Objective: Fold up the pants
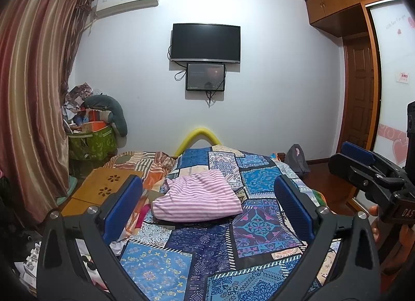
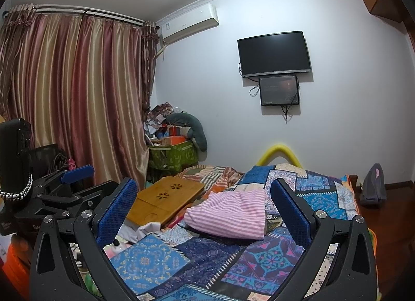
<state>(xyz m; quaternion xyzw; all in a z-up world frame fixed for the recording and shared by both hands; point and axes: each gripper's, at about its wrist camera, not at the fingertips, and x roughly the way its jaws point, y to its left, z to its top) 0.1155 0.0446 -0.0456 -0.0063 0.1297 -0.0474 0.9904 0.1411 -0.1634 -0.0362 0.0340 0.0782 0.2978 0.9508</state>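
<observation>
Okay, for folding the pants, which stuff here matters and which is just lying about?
For the job:
- striped pants, lying in a folded bundle on the bedspread
- left gripper, open, holding nothing
- right gripper, open, holding nothing

Just lying about:
- wooden lap tray
- green basket of clutter
- grey bag
- TV
</observation>
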